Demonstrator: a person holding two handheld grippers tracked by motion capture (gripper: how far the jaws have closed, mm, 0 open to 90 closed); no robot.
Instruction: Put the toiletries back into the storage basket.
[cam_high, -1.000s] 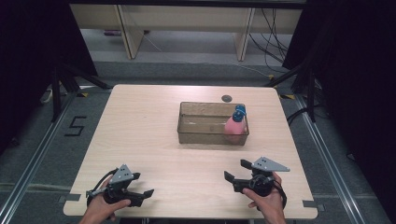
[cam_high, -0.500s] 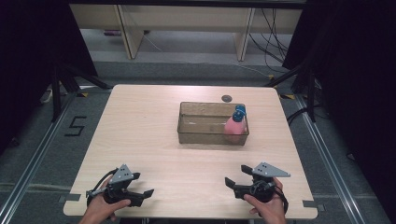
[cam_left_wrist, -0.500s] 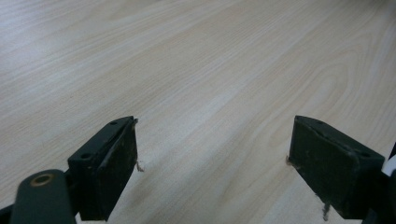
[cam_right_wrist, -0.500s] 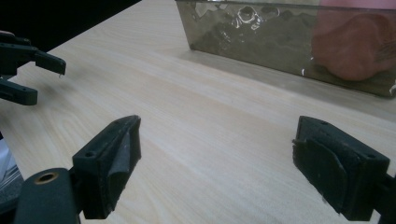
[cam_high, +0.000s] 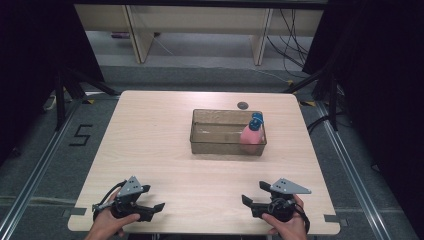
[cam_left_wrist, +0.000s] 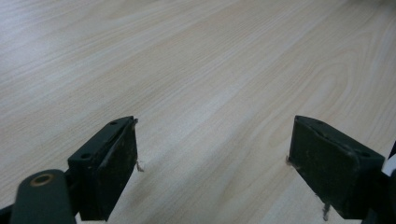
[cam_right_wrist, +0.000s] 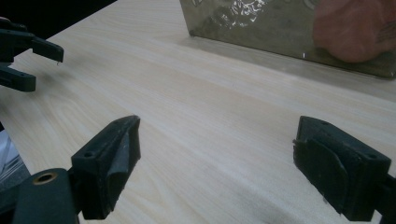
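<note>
Both grippers parked low at the near edge of the table (cam_high: 150, 130), nothing in either one. Left gripper (cam_high: 152, 210) with jaws spread wide, only bare wood grain between them in the left gripper view. Right gripper (cam_high: 254, 201) same deal, jaws wide apart and empty, pointed roughly toward the middle of the table. Farther out, well apart from both hands, a clear plastic bin (cam_high: 215, 145) sitting a bit right of centre, and inside its right end a pink bottle (cam_high: 251, 134) with a blue cap, standing more or less upright against the wall. Same bottle as a pink blur (cam_right_wrist: 352, 32) behind the bin's clear side in the right gripper view. Small dark round spot (cam_high: 243, 105) on the table just behind the bin, no idea what. Looks like the very start of things, a rest pose with no reach begun. Probably next: right side going forward and up over the rim, then down onto the bottle from above, since that wall blocks a straight side approach.
</note>
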